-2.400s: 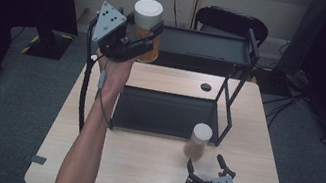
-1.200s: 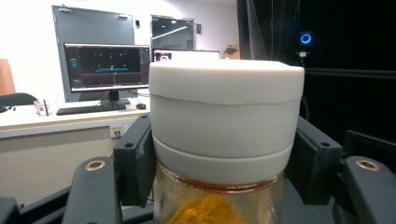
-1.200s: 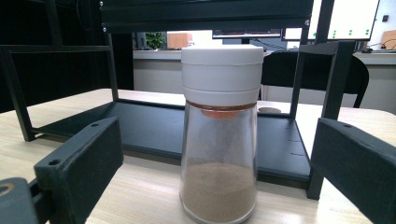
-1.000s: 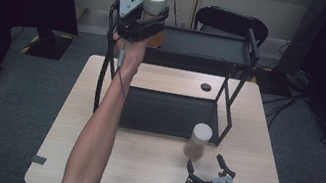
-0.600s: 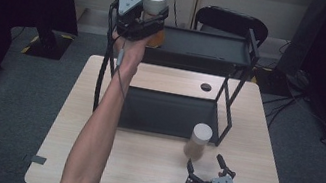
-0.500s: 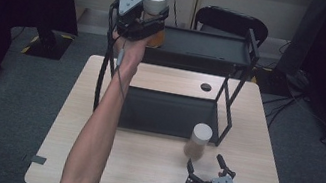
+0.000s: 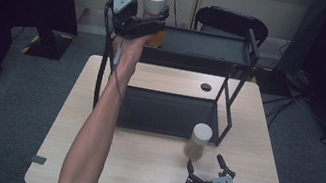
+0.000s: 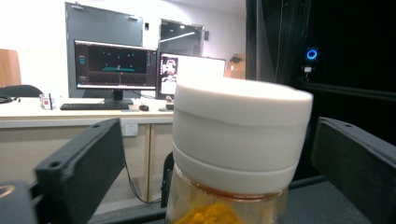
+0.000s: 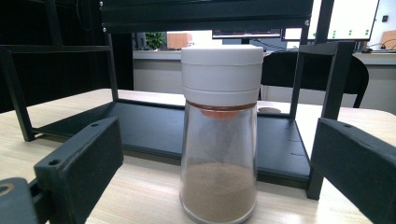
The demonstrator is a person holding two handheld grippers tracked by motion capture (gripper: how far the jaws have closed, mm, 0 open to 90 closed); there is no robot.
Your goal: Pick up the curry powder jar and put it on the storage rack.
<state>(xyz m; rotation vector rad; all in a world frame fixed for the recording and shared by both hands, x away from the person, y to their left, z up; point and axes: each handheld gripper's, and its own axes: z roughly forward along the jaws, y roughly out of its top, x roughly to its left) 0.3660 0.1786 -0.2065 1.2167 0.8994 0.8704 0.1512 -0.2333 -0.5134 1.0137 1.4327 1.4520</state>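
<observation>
Left gripper (image 7: pixel 155 21) just popped its fingers wide open around the turmeric jar (image 7: pixel 153 13), now parked on the rack's top shelf (image 7: pixel 209 46). Next up: back off clean, then the right gripper (image 7: pixel 206 167), fingers spread and empty, grabs the brown spice jar (image 7: pixel 199 141) on the tabletop (image 7: pixel 146 175).

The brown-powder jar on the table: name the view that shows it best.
The right gripper view: the brown-powder jar stands close and sharp, white cap and powder level clear. The high view shows it small and blurred before the right gripper.
</observation>
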